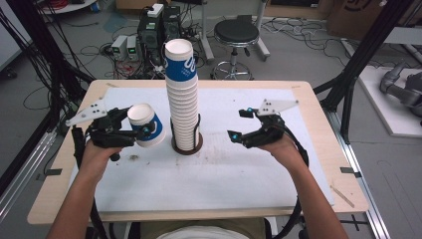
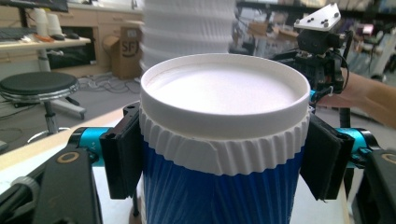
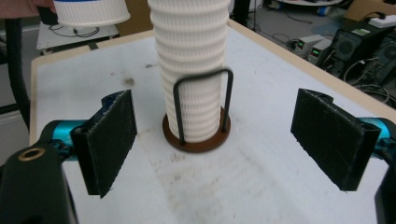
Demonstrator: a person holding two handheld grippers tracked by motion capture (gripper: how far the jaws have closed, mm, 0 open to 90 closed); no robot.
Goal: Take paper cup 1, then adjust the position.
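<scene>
Cables, grey boxes and a round black stool (image 1: pixel 236 34) can be seen on the floor behind a wooden table (image 1: pixel 318 119) with a white mat on it.

A single blue and white paper cup (image 1: pixel 147 125) is held in the left gripper (image 1: pixel 130 133). Both pads are pressed on the ribbed sides just under the white rim, so the jaws are closed on the cup. The cup is tipped over, with its open mouth turned up and toward the person. It is kept in the air just to the left of the tall stack, apart from it, most likely because it was taken off the top.

Nothing is held by the right gripper (image 1: pixel 240 124). Its jaws are spread wide, and they are pointed at the lower part of the stack from the right side, near it but not touching. It seems to be placed there so the stack can be steadied.

A tall stack of white ribbed paper cups (image 1: pixel 182 104) is stood upright on a round brown base (image 1: pixel 187 146). A thin black wire loop (image 3: pixel 203 103) is set around its bottom to keep it from falling.
</scene>
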